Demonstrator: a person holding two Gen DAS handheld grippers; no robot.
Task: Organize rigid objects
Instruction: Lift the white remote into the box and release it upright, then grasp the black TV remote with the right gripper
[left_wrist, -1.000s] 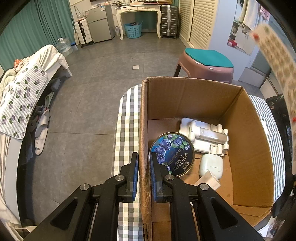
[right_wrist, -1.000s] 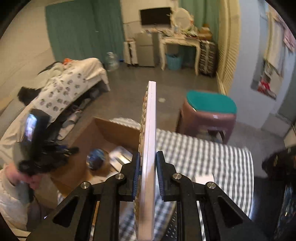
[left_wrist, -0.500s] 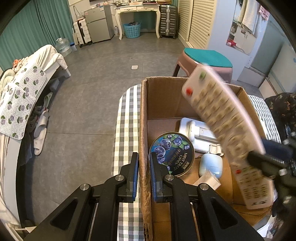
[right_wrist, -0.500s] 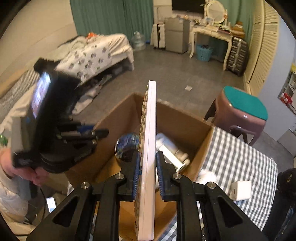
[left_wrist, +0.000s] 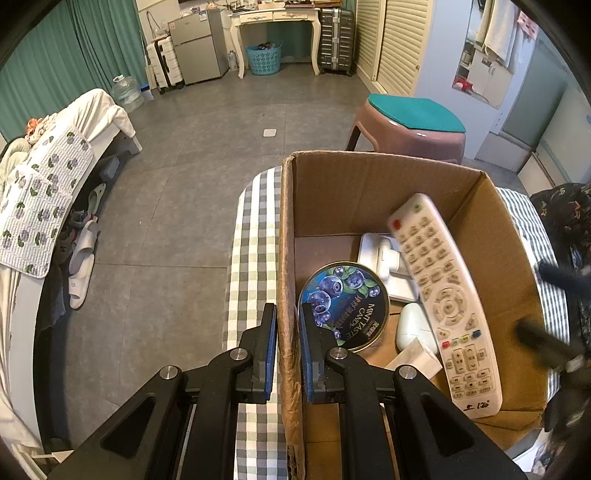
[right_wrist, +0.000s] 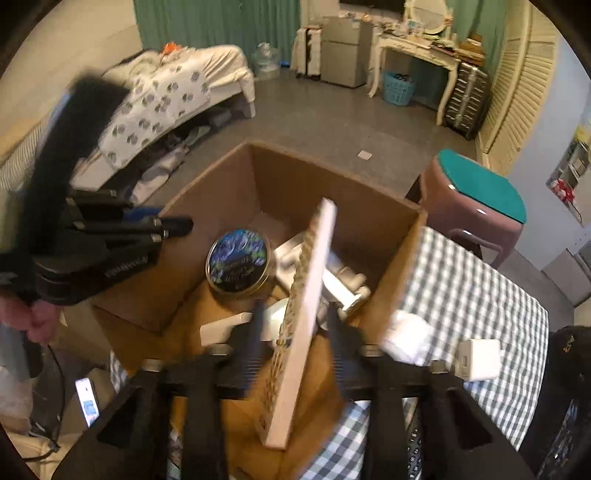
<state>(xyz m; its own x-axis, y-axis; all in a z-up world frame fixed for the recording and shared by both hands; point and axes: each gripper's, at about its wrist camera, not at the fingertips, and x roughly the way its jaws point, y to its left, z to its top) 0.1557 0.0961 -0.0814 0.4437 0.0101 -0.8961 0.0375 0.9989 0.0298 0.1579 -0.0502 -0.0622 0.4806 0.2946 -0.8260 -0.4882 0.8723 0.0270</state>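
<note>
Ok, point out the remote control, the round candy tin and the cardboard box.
remote control (left_wrist: 443, 302): left wrist view, on its round navigation pad.
candy tin (left_wrist: 345, 302): left wrist view, middle of its lid.
cardboard box (left_wrist: 369, 188): left wrist view, inside of its far wall.

Both wrist views look steeply down, close over the shared cardboard box (left_wrist: 369, 184) from seemingly opposite sides.

The floor (left_wrist: 207, 147) is grey tile. Far away stand a white desk (left_wrist: 275, 18) and a small fridge (left_wrist: 197, 44) — green curtains (left_wrist: 55, 59) hang left, a bed (left_wrist: 51, 173) below them.
</note>
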